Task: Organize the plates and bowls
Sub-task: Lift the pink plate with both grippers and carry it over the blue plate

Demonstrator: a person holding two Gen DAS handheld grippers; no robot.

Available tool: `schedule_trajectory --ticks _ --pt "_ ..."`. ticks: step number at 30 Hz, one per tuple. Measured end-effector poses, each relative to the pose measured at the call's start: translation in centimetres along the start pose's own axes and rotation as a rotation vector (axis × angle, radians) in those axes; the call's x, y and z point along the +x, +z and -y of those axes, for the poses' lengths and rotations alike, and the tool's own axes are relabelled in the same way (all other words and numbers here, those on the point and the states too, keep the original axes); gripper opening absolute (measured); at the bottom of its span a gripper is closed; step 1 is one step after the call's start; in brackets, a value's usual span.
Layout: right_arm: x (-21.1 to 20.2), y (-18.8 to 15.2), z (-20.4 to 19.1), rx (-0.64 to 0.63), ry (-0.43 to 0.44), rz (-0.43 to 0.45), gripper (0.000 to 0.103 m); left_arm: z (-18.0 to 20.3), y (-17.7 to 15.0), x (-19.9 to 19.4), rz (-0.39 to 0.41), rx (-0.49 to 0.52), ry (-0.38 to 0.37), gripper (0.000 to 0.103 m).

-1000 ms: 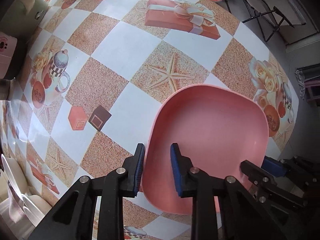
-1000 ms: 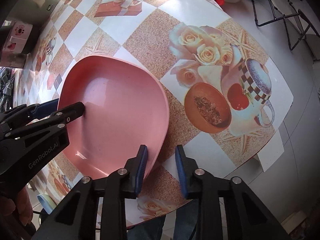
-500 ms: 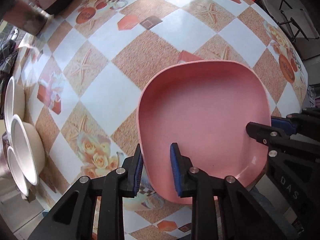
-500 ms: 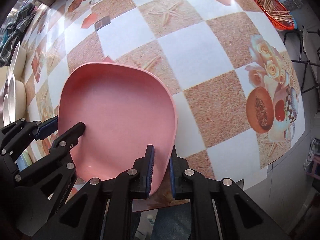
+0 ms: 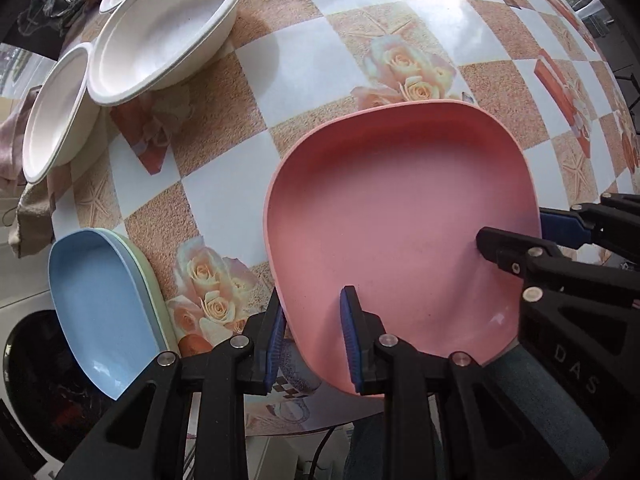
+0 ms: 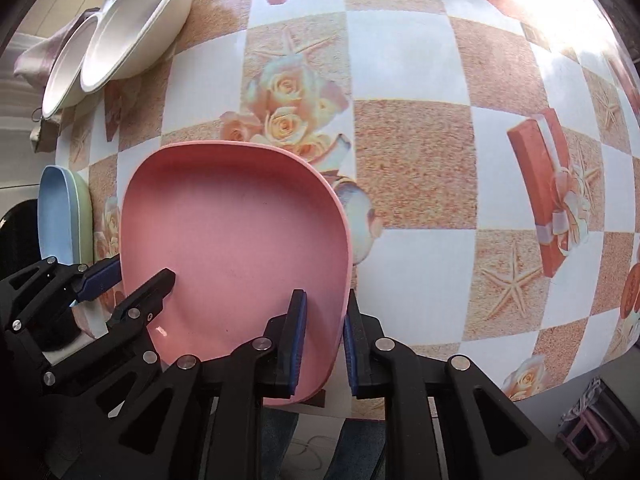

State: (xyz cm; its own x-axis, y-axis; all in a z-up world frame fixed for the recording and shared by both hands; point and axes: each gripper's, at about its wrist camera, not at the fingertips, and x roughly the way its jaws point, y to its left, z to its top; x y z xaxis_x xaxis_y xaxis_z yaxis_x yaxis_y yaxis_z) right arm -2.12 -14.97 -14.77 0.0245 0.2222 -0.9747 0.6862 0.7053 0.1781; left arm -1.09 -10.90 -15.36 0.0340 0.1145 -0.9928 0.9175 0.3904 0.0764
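Grippers, left gripper (image 5: 310, 336) and right gripper (image 6: 322, 338), each straddle a rim of the pink plate (image 5: 396, 224) at lower centre, jaws narrowed around it. Blue plate (image 5: 98, 312) sits lower left on a green one; white bowls (image 5: 160, 36) upper left. Keeping the plate level should help stacking.

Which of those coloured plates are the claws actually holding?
The pink squarish plate, gripped at opposite rims by both claws. The blue plate rests untouched on a green one.

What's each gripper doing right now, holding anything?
Left gripper: shut on the pink plate, fingers either side of its left rim.
Right gripper: shut on the pink plate, gripping its right rim.
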Motion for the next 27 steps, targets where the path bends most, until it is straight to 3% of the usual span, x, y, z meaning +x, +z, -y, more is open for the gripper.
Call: schedule_trajectory --ticks 1,2,6,10,13,21,27 --pt "0.1 0.0 -0.8 -0.022 -0.007 0.001 0.036 -0.1 -0.5 0.1 0.005 -0.001 0.001 0.028" --pt "0.2 -0.1 -1.4 -0.044 -0.026 0.003 0.039 -0.8 -0.9 0.5 0.01 -0.001 0.006 0.028" --pt "0.5 -1.1 -2.7 -0.072 -0.054 0.014 0.038 0.1 -0.9 0.4 0.022 -0.014 -0.01 0.028" --pt "0.7 -1.8 -1.7 -0.016 -0.051 -0.007 0.027 -0.3 -0.2 0.5 0.034 0.008 -0.027 0.028" --pt "1.3 -2.3 1.6 0.031 -0.023 -0.042 0.021 -0.6 -0.4 0.6 0.025 0.057 -0.048 0.029" --pt "2.3 -6.2 1.3 0.047 -0.005 -0.09 0.021 -0.2 -3.1 0.8 0.018 0.114 -0.089 0.029" --pt "2.3 -4.4 1.7 0.074 -0.005 -0.117 0.021 0.1 -3.9 0.6 0.023 0.145 -0.072 0.029"
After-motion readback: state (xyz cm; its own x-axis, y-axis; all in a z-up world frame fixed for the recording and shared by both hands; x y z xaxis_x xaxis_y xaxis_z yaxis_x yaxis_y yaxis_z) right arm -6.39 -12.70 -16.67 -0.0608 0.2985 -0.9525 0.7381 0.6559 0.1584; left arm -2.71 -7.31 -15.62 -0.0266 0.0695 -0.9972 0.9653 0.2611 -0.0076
